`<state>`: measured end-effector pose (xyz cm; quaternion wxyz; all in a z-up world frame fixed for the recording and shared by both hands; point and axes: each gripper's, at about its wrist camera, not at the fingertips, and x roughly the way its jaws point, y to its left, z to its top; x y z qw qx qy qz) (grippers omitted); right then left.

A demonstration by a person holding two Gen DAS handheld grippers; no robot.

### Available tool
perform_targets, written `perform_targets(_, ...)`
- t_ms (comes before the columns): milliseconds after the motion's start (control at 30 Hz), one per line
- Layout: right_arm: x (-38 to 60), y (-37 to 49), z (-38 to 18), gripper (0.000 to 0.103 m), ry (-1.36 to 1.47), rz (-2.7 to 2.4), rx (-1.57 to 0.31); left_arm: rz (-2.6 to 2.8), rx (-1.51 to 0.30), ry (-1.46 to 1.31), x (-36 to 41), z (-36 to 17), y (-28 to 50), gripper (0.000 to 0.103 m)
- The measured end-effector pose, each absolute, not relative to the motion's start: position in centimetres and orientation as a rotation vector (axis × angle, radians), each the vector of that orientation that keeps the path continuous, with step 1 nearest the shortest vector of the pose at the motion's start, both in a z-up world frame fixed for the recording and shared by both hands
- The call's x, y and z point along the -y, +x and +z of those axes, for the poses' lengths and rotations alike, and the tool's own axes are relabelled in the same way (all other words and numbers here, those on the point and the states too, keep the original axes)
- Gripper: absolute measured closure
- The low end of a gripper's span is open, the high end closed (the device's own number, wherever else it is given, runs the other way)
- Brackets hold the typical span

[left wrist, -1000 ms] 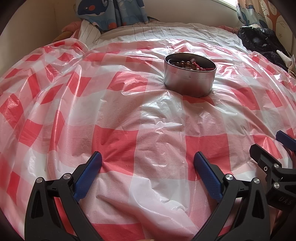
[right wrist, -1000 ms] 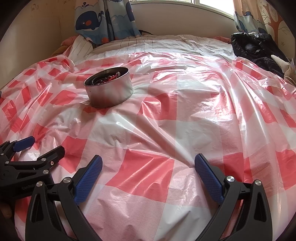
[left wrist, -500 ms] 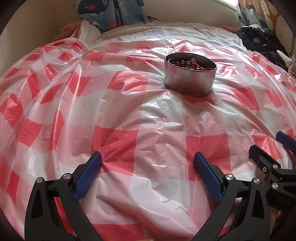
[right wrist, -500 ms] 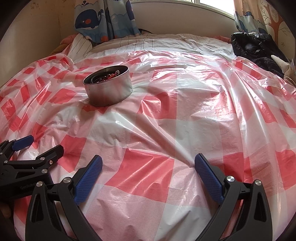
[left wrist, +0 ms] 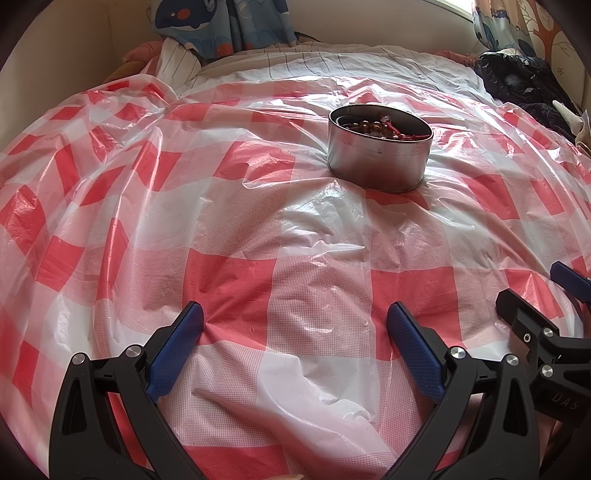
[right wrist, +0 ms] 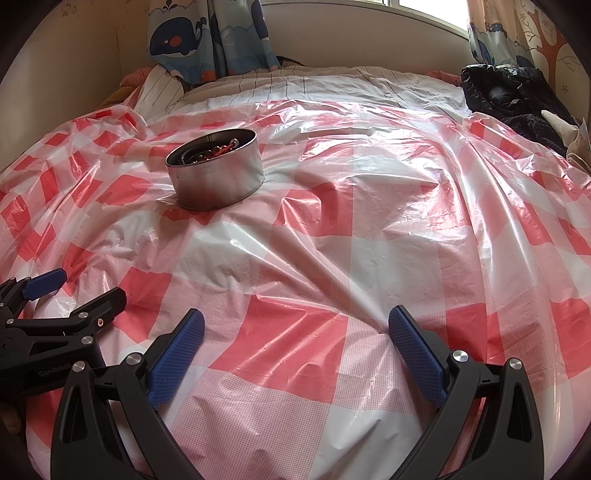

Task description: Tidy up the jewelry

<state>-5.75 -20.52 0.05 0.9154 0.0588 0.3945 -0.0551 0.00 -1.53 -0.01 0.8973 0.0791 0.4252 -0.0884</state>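
Note:
A round metal tin point(left wrist: 380, 155) stands on the red-and-white checked plastic sheet point(left wrist: 258, 229). It holds brown beads and a red cord point(left wrist: 384, 127). It also shows in the right wrist view point(right wrist: 216, 173), far left. My left gripper point(left wrist: 295, 325) is open and empty, low over the sheet, well short of the tin. My right gripper point(right wrist: 295, 328) is open and empty, to the right of the tin and nearer. Each gripper shows at the edge of the other's view: the right gripper point(left wrist: 546, 314) and the left gripper point(right wrist: 62, 295).
The sheet covers a bed with a striped white cover point(right wrist: 314, 81) at the far end. Whale-print curtains point(right wrist: 207, 33) hang behind. A dark heap of clothes point(right wrist: 517, 92) lies at the far right. A wall runs along the left.
The right wrist view has shifted slightly, so the tin sits a little lower and further right. The left gripper has hardly moved. Both jaws remain open.

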Motion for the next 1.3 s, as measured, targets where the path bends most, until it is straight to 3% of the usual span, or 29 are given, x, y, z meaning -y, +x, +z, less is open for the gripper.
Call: perform_targets(1300, 20.51, -5.72, 0.06, 0.007, 0.120, -0.114, -0.813, -0.190, -0.891, 0.149, 1.38, -0.21, -0.01, 0.007)
